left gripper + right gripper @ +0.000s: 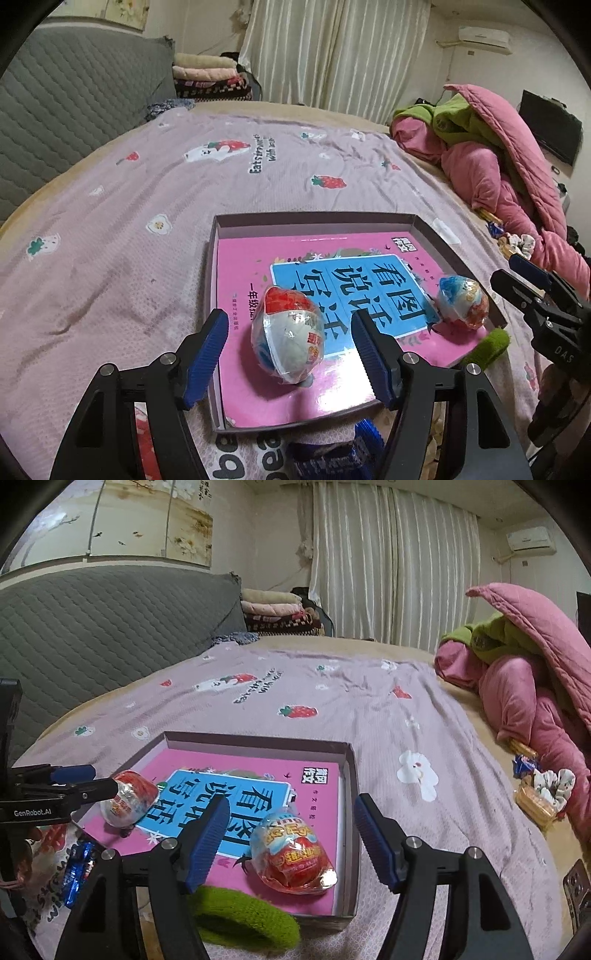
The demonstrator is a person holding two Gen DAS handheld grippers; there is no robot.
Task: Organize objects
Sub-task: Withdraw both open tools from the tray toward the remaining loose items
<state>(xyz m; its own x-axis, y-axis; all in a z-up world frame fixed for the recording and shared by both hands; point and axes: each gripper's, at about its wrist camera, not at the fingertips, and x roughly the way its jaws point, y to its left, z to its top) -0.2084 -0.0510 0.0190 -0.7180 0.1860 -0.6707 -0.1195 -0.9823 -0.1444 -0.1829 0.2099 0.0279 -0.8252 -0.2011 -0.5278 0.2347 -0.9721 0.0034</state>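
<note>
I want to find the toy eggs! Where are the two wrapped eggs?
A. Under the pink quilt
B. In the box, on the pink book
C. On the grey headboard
B: both wrapped eggs lie inside the shallow box, on the pink book.

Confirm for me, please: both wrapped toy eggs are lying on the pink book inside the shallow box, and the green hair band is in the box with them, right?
Not quite. The two toy eggs do lie on the pink book in the box, but the green hair band lies outside it, on the bedspread against the near wall. The right wrist view shows this.
</note>
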